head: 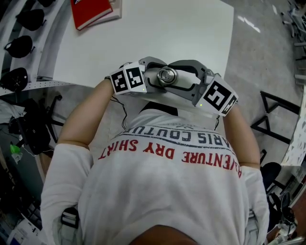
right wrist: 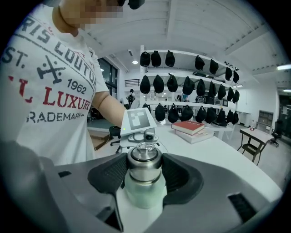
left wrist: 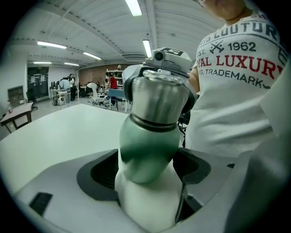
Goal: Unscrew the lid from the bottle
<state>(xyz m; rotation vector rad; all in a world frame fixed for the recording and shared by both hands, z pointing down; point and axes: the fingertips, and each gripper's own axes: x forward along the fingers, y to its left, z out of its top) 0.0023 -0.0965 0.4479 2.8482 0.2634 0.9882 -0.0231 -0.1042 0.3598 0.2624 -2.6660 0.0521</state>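
One bottle [left wrist: 150, 136] beside a shirt [left wrist: 241, 95] reading "LUXURY".

White rectangular table [head: 181, 38] filled upper frame. Red hardcover book [head: 91, 10] lay on pale book at far edge. Black caps [head: 19, 47] lined side rack.

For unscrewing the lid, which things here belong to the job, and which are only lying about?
Belong to the job:
- bottle, gripped by the left gripper
- lid, gripped by the right gripper

Lying about:
- red book on the table
- black caps
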